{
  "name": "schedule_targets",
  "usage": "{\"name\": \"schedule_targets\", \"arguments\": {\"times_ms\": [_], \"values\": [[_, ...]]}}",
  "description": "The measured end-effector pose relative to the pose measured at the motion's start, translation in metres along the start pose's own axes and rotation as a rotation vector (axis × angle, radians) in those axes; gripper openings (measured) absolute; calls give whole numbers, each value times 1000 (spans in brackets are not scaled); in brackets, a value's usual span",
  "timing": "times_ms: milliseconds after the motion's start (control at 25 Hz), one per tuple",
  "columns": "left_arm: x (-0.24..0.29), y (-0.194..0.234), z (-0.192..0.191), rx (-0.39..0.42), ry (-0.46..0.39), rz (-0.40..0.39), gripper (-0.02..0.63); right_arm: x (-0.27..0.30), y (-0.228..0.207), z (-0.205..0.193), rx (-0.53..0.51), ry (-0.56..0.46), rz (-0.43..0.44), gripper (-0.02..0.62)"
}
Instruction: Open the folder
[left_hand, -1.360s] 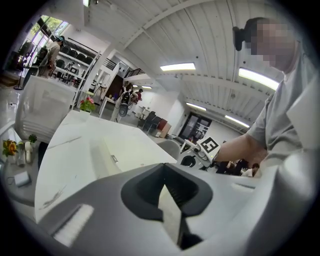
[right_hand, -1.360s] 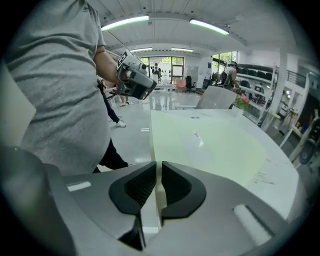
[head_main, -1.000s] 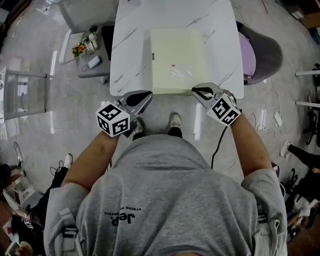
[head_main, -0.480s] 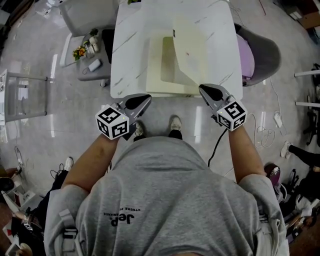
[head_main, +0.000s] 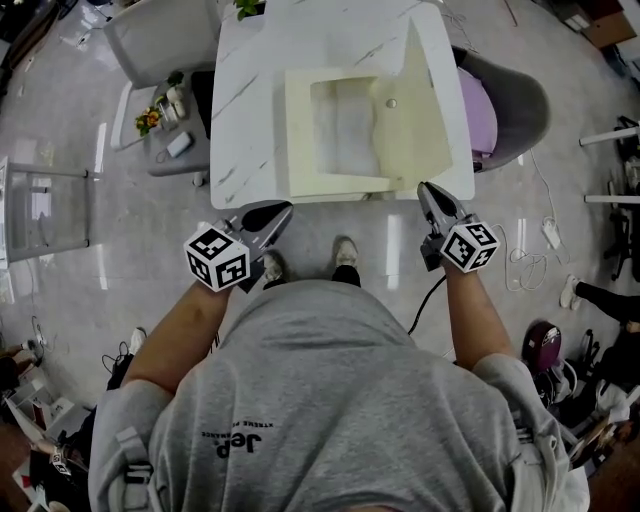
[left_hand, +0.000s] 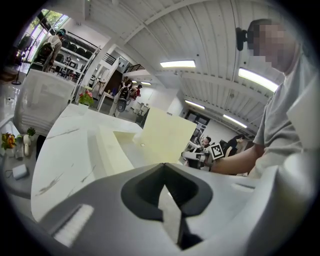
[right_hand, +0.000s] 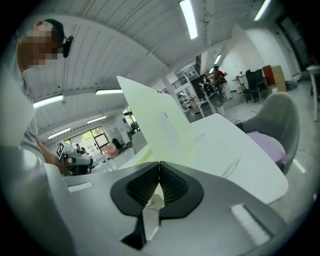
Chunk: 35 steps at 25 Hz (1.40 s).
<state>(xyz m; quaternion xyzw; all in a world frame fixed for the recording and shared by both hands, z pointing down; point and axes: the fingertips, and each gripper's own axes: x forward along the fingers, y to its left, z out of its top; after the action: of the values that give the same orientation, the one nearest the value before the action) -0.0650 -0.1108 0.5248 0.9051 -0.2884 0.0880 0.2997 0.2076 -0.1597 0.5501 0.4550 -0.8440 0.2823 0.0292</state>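
The right gripper (head_main: 427, 189) clamps the lifted cover (head_main: 412, 115) of the folder (head_main: 300, 150) on the table (head_main: 250, 95) — the left gripper (head_main: 283, 209), jaws together, holds nothing.

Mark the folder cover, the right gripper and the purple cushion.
folder cover (head_main: 415, 110): head view, middle of the raised flap.
right gripper (head_main: 423, 188): head view, between its fingertips.
purple cushion (head_main: 482, 115): head view, middle of its visible strip.
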Motion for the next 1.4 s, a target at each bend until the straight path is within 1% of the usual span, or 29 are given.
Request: {"name": "schedule_targets", "arguments": {"times_ms": [240, 320, 400, 480, 640, 720, 840, 1000, 1120, 1240, 1400], "values": [[3, 3, -3, -6, 17, -4, 58, -15, -47, -7, 177, -67, -147, 4], [5, 3, -3, -7, 20, -6, 58, -19, -62, -12, 204, -66, -211, 5], [6, 4, -3, -8, 22, -8, 58, -21, -75, -18, 202, -41, -286, 5], [8, 6, -3, -12, 23, -8, 58, -19, -86, -25, 165, 9, -368, 6], [11, 5, -6, -23, 28, -11, 58, -18, -106, -36, 53, 130, -530, 8], [11, 4, -7, -27, 30, -13, 58, -18, -116, -40, 21, 178, -599, 11], [11, 6, -7, -33, 29, -9, 58, -19, -132, -47, -15, 264, -688, 33], [8, 11, -5, -43, 22, 1, 58, -14, -147, -58, -91, 382, -764, 56], [6, 15, -4, -51, 17, 9, 58, -10, -155, -61, -157, 452, -811, 63], [4, 20, -3, -64, 8, 16, 58, -1, -163, -72, -169, 499, -822, 68], [0, 24, 1, -82, -10, 26, 58, 1, -170, -66, -204, 540, -863, 92]]}}
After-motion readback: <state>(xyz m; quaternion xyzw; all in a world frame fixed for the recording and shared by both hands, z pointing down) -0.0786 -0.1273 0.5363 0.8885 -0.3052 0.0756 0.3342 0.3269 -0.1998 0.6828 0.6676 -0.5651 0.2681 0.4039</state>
